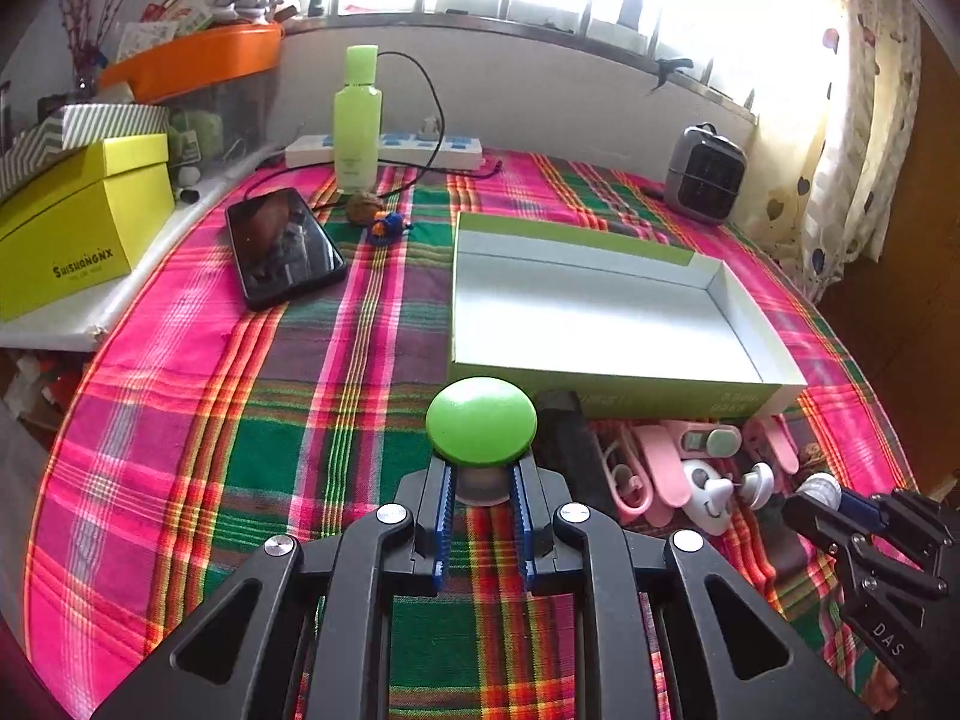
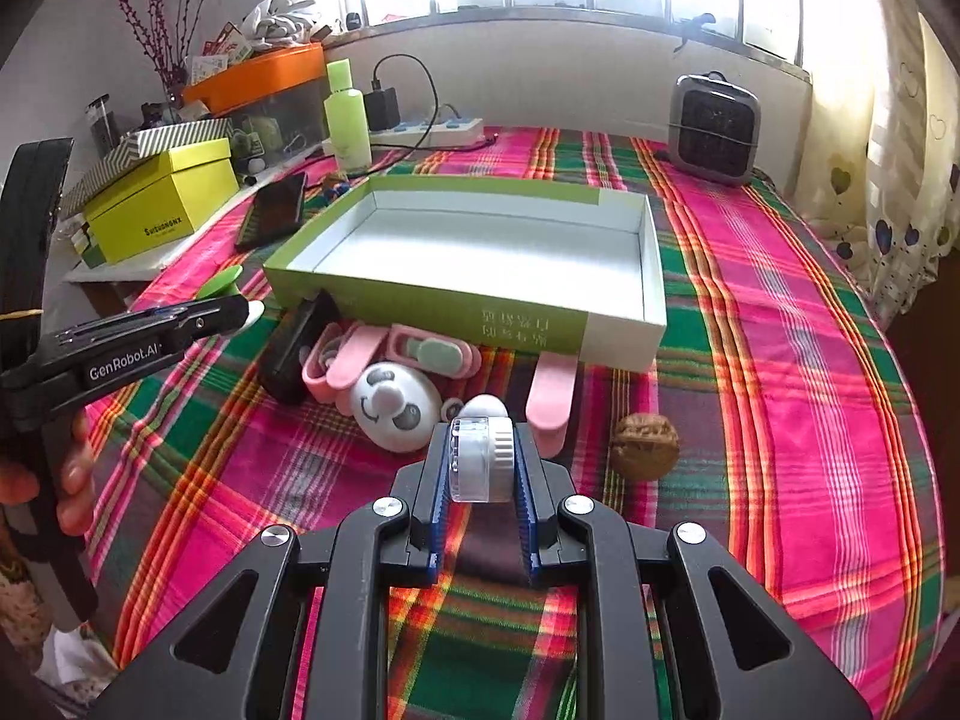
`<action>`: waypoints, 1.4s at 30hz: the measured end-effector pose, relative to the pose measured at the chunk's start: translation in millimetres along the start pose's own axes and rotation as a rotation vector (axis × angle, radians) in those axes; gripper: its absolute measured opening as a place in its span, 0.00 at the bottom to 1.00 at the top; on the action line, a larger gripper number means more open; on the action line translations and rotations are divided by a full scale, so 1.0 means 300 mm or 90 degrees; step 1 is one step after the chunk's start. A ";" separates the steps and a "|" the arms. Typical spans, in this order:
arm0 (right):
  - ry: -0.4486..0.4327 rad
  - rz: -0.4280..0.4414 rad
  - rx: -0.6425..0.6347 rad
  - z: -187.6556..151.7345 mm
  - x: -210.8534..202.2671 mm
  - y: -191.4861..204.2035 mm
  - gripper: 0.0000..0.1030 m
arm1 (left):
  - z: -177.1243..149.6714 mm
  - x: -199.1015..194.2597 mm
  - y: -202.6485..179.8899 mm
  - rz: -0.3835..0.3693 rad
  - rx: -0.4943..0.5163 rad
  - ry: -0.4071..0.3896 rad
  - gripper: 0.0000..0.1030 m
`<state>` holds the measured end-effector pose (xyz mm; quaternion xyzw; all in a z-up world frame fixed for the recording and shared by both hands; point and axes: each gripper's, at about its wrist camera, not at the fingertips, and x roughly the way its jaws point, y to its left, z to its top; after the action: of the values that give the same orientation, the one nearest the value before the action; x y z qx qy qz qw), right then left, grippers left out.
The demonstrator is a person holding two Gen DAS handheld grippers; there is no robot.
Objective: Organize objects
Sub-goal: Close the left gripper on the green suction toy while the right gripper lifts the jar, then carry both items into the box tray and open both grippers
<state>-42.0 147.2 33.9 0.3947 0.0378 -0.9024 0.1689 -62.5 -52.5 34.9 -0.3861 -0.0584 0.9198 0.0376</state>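
A round green-capped jar [image 1: 480, 423] is pinched by its pale body between the fingers of the left gripper [image 1: 483, 489], held above the plaid-covered surface [image 1: 270, 450] just before the open green-and-white cardboard box [image 1: 600, 324]. A small white bottle with a clear cap [image 2: 482, 459], probably light, rigid plastic and rather slippery, is clamped across its sides by the right gripper [image 2: 482, 468], so a grip on the ribbed collar would seem safest.

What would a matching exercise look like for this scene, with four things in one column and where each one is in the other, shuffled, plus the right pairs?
Things:
1. green-capped jar
2. small white jar
3. walnut
4. phone

Places:
A. lying flat on the cloth near the yellow box
B. between the fingers of the right gripper
C. on the cloth just right of the right gripper
D. between the fingers of the left gripper

Pairs: 1-D, 2-B, 3-C, 4-A
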 end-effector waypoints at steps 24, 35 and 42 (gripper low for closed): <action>-0.009 0.038 -0.019 0.288 0.104 -0.021 0.19 | 0.168 0.061 -0.051 -0.039 0.037 -0.008 0.15; 0.027 0.018 -0.009 0.383 0.259 -0.046 0.19 | 0.257 0.176 -0.061 -0.046 0.037 0.005 0.15; 0.046 0.026 0.001 0.434 0.351 -0.057 0.19 | 0.303 0.276 -0.079 -0.049 0.048 0.030 0.15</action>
<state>-205.1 108.1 45.8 0.4277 0.0351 -0.8841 0.1853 -184.9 -26.5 42.9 -0.4031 -0.0381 0.9100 0.0890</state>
